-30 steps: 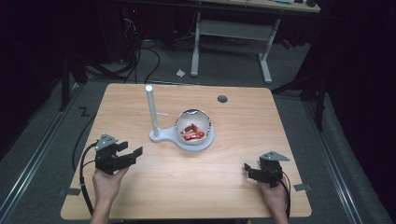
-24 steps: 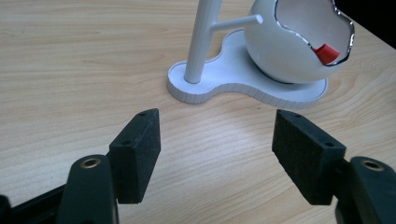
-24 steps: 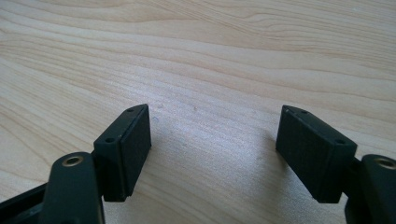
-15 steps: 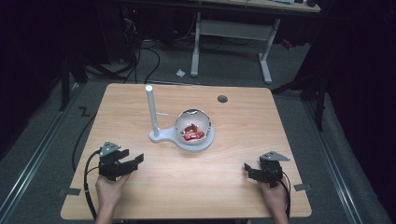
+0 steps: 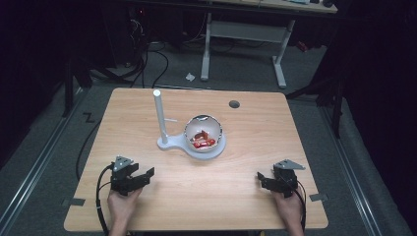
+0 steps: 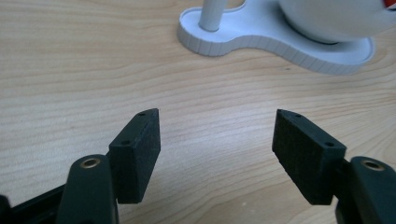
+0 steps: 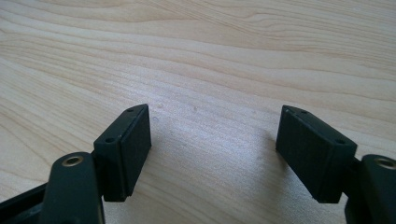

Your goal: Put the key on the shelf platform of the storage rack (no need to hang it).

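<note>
A white stand [image 5: 173, 143] with a tall post [image 5: 160, 115] sits mid-table, and a white bowl [image 5: 203, 131] rests on its base with red pieces [image 5: 203, 142] inside. My left gripper [image 5: 142, 176] rests low at the table's front left, open and empty, its jaws pointing toward the stand. In the left gripper view my gripper [image 6: 215, 140] has bare wood between its pads, with the stand's base [image 6: 280, 39] ahead. My right gripper [image 5: 260, 179] sits at the front right, open and empty; the right gripper view shows it [image 7: 212, 140] over bare wood.
The wooden table [image 5: 255, 147] has a round cable hole [image 5: 234, 104] at the back right. Tape marks [image 5: 74, 201] sit at the front corners. Cables trail from both grippers toward the front edge. Another desk's legs [image 5: 280, 59] stand on the floor beyond.
My left gripper has drawn back toward the front edge and settled lower on the table. The right gripper has stayed where it was.
</note>
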Demonstrator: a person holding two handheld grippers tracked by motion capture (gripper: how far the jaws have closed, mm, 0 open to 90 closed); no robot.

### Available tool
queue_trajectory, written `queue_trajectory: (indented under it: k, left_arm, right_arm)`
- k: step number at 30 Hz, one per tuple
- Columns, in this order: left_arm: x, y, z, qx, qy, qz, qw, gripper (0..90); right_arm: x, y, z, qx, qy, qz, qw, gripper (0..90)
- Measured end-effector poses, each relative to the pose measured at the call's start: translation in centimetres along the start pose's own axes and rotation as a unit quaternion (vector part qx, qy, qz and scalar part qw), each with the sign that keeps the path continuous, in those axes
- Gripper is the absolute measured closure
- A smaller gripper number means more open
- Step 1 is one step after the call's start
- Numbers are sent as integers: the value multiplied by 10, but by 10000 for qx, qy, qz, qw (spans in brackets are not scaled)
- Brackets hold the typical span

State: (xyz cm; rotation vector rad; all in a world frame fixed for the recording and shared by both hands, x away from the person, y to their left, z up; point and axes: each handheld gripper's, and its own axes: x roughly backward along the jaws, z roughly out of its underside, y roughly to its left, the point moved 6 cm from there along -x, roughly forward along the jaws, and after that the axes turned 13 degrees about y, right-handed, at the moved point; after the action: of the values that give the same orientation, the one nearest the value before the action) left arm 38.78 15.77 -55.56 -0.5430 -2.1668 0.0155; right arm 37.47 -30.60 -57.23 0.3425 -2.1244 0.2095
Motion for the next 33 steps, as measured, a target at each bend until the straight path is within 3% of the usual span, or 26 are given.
queue_trajectory:
  k: [5,17,22,26,33]
  left_arm:
    - [-8,1,5,-219,137,-392,9989,330]
    - [-19,-1,7,-581,326,-820,9944,329]
    - [-20,-1,7,-639,344,-858,9937,324]
    - [-21,1,7,-542,324,-775,9950,311]
    - [-22,1,7,-538,334,-795,9948,293]
  right_arm:
    - [0,0,0,-5,-1,-1,10000,268]
    - [0,0,0,-4,0,0,10000,267]
    - [0,0,0,-8,-1,0,10000,268]
    - [0,0,0,-6,1,3,10000,268]
    - [0,0,0,-16,2,-1,10000,267]
